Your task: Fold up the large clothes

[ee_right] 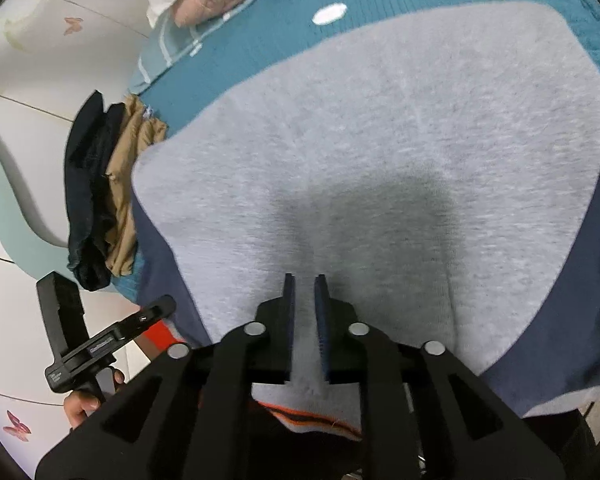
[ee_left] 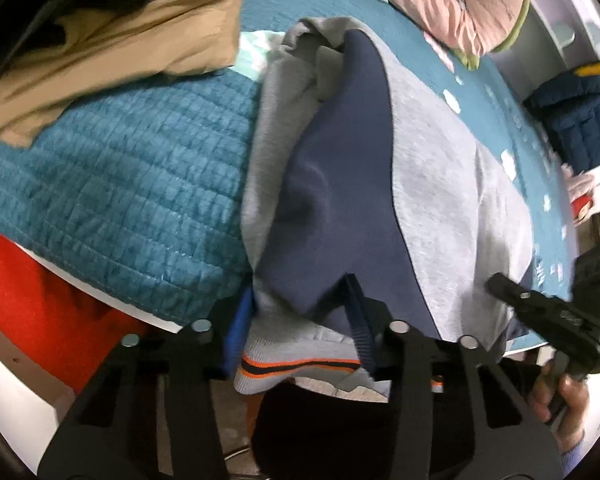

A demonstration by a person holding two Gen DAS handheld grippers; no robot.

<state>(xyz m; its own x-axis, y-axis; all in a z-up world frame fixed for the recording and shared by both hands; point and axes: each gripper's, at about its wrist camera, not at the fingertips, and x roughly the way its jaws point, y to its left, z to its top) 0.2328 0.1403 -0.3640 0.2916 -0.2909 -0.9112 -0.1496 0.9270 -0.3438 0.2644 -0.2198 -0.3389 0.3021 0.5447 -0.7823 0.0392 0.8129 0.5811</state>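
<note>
A grey sweatshirt (ee_left: 440,184) with navy sleeves and an orange-striped hem lies on a teal quilted bed cover (ee_left: 111,184). My left gripper (ee_left: 300,304) is shut on the sweatshirt's hem edge, where grey and navy cloth bunch between the fingers. My right gripper (ee_right: 304,280) is shut on the sweatshirt (ee_right: 380,140) at its hem, grey cloth pinched between the fingers, with the striped hem hanging below. The right gripper also shows in the left wrist view (ee_left: 496,280), and the left gripper in the right wrist view (ee_right: 167,304).
A tan garment (ee_left: 119,40) with dark cloth lies at the bed's left; it also shows in the right wrist view (ee_right: 127,184). Pink bedding (ee_left: 460,4) sits at the far end. A navy quilted item (ee_left: 580,120) is at the right. Red cloth (ee_left: 27,300) hangs below the bed edge.
</note>
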